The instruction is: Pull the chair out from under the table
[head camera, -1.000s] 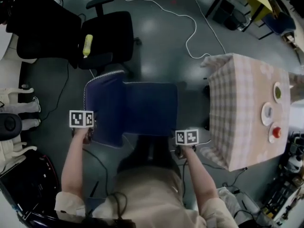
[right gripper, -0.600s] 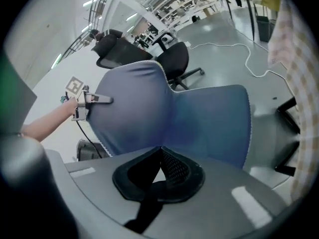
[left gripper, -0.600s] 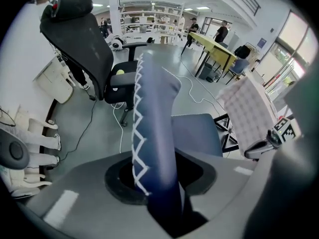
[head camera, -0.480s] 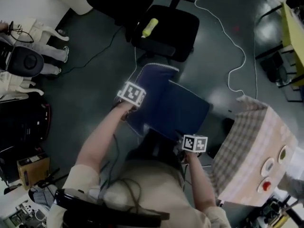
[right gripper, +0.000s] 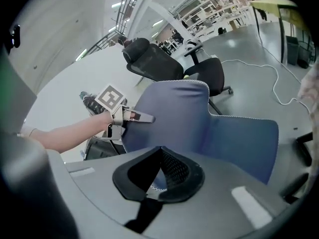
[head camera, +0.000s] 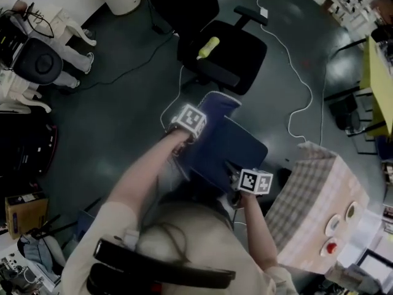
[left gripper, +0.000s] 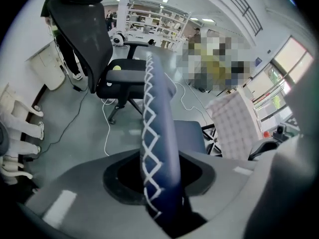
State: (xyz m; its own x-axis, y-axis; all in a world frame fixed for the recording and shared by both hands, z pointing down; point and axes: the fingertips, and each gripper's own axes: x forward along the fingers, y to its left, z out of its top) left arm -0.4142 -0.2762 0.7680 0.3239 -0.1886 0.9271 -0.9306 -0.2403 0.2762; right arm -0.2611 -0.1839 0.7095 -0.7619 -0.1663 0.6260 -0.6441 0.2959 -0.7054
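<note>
Well, left gripper (left gripper: 160,183) clamps the blue chair (head camera: 236,146) by its backrest (left gripper: 157,128), right gripper (right gripper: 158,178) pinches the seat rim (right gripper: 155,187) (thin hold). Uneven yanking probably slips that rim free.

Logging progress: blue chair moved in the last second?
No. The blue chair still has its backrest end beside the black office chair, floor between its seat and the checked table; only the camera swung.

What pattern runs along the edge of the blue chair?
White criss-cross stitching on the dark blue chair; the left gripper view shows it best.
</note>
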